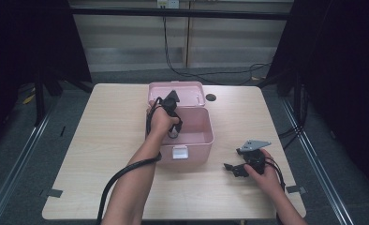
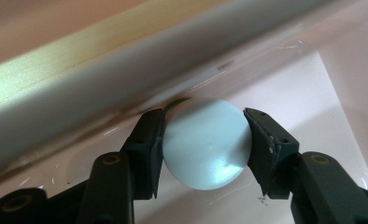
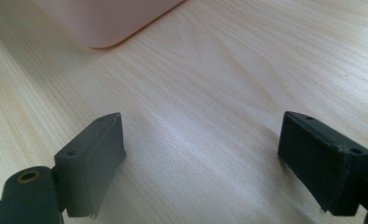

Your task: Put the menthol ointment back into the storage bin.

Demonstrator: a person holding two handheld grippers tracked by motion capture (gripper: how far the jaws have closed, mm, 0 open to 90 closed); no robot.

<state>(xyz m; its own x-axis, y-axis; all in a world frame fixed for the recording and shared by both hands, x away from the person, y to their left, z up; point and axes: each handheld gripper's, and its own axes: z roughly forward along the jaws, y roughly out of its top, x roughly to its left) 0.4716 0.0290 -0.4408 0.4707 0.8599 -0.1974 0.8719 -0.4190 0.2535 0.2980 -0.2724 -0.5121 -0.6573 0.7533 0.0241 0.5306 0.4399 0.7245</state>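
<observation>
Left gripper view: the left gripper (image 2: 204, 144) clasps a pale round cap (image 2: 205, 142) low inside the pink box (image 1: 206, 140), near its wall. Lift vertically, keeping pad pressure even, clear of the rim. The right gripper (image 3: 201, 163) rests unclenched beside the box.

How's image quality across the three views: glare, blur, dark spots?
High view: dim, black corners, table evenly lit. Left gripper view: pink box rim blurred, glare spot on the pale round cap. Right gripper view: left pad soft, wood grain sharp.
</observation>
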